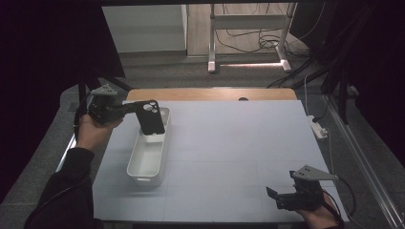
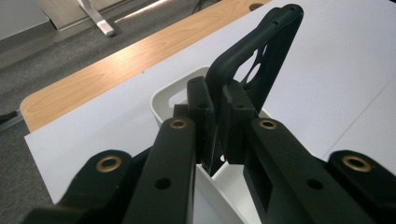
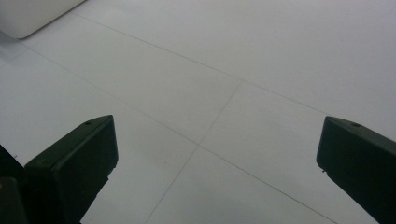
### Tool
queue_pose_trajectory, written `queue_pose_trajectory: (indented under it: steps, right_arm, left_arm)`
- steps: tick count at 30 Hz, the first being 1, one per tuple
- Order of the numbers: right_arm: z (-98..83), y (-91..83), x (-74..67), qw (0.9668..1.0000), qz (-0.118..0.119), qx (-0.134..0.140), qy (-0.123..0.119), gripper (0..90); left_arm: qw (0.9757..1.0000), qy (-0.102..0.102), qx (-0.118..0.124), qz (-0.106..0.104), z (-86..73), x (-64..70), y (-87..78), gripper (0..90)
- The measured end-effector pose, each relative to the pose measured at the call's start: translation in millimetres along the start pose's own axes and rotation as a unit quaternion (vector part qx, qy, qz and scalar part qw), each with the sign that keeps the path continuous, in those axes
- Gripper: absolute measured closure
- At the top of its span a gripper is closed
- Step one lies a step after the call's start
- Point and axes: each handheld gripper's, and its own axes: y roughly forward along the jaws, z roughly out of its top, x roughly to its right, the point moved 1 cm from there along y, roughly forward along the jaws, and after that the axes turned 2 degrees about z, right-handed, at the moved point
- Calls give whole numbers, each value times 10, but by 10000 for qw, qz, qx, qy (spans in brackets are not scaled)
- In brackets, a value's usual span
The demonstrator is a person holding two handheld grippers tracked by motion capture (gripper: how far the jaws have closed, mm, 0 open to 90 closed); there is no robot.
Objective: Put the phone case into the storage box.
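The black phone case (image 1: 151, 117) is hanging over the far end of the white tray (image 1: 148, 157), standing almost upright with its camera cutout at the top. Your left gripper (image 1: 136, 108) is pinching it by one edge: in the left gripper view the two jaws are pressing together on the case (image 2: 254, 60) wall, and the case is rising just past their tips, with the tray (image 2: 175, 91) rim directly under them. You are holding this gripper at the left side of the tray, pointing across it. Your right gripper (image 1: 273, 193) is resting well apart, near the front right corner of the table (image 1: 239, 143). Its jaws are standing wide apart, and between them is lying bare table (image 3: 224, 84) surface.
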Motion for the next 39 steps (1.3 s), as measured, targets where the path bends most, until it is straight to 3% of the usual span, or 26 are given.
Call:
queue_pose_trajectory:
  steps: [14, 39]
  right_arm:
    - [0, 4, 2, 10000, 14, -22, 3, 0]
    - [-1, 8, 11, 10000, 41, -38, 40, 0]
  left_arm:
    - [10000, 4, -13, 57, 62, -82, 208, 840]
    - [9996, 89, 38, 254, 38, -236, 584, 840]
